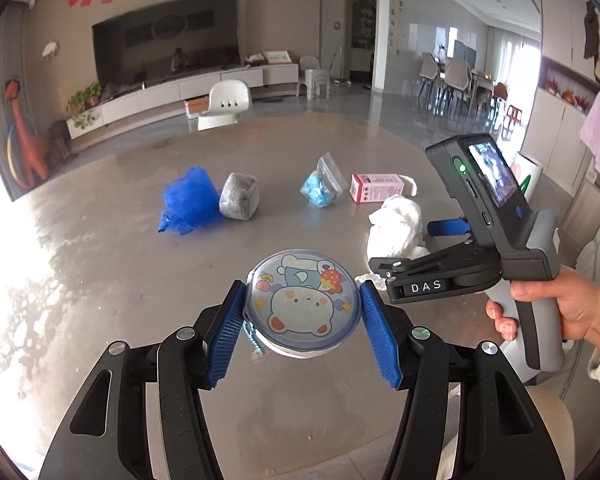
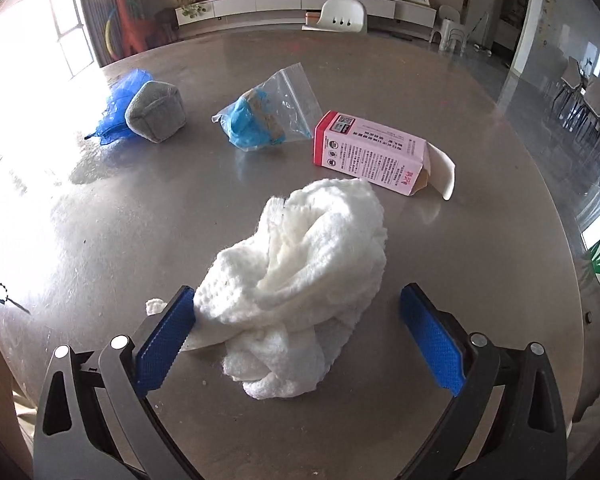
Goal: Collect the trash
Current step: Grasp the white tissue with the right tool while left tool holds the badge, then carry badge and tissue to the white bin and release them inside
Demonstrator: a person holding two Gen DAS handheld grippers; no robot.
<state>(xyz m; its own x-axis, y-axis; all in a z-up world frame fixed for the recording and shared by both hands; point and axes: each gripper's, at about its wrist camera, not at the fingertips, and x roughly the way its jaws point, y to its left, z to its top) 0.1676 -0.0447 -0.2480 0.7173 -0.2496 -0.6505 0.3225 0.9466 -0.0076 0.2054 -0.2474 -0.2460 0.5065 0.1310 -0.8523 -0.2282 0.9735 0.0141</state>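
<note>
Right tool (image 2: 296, 340) is spread wide, straddling the white cloth (image 2: 300, 280) on the worktop (image 2: 100, 220): left pad touching it, right pad apart. The heap runs straight ahead from the tool. Left tool (image 1: 302, 332) is clenched on a cartoon tin (image 1: 302, 304), raised beside it.

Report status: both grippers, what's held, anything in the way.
Left gripper shut on round cartoon case. Right gripper open, straddling white cloth. Pink carton beyond, clear.
</note>
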